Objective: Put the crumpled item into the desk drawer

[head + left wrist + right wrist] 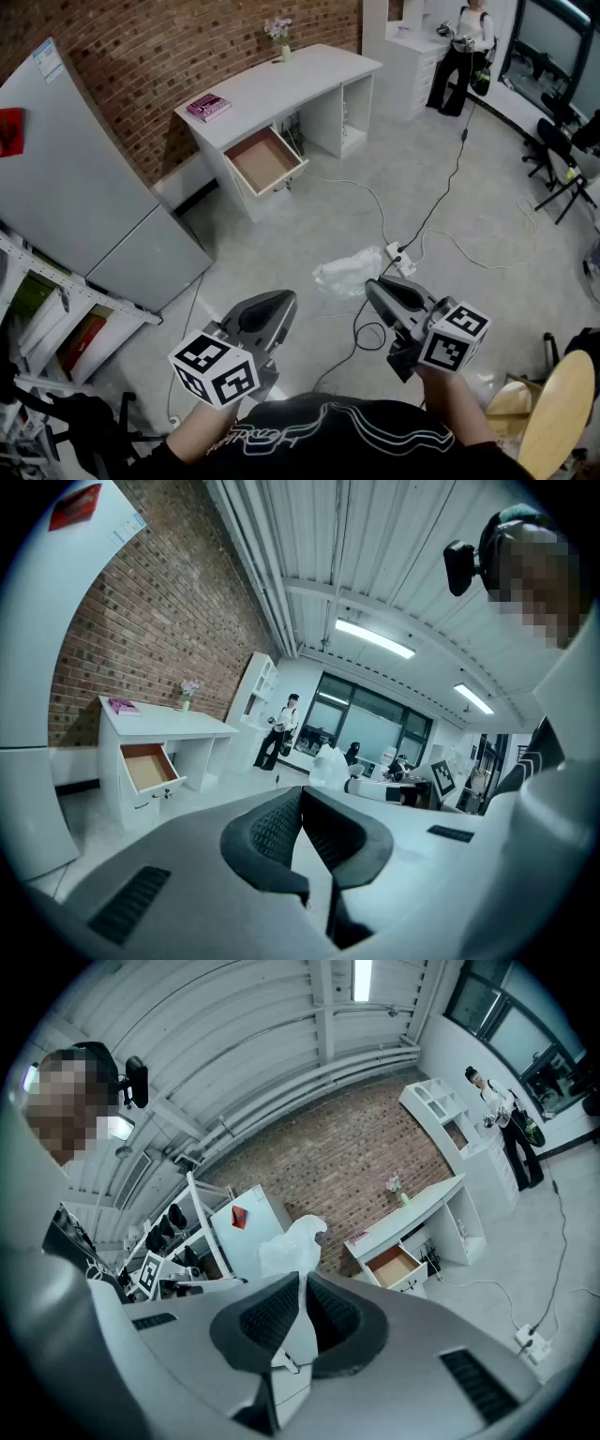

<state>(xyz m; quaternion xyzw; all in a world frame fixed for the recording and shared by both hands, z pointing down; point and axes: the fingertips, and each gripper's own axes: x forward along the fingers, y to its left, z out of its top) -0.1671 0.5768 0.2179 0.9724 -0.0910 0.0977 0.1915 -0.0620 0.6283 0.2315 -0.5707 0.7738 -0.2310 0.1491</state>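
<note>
A crumpled white plastic bag (345,272) hangs from my right gripper (372,284), over the floor in front of me. In the right gripper view the jaws are shut on the bag (291,1241), which sticks up above the pads. My left gripper (281,298) hovers to the left of the bag, shut with nothing in it (300,803). The white desk (281,80) stands against the brick wall ahead, and its drawer (265,159) is pulled out and looks empty. The drawer also shows in the left gripper view (148,766) and the right gripper view (394,1267).
A pink book (208,106) and a flower vase (279,37) sit on the desk. A power strip (401,258) and cables lie on the floor between me and the desk. A grey cabinet (84,187) and a shelf rack stand at left. A person (464,56) stands far back.
</note>
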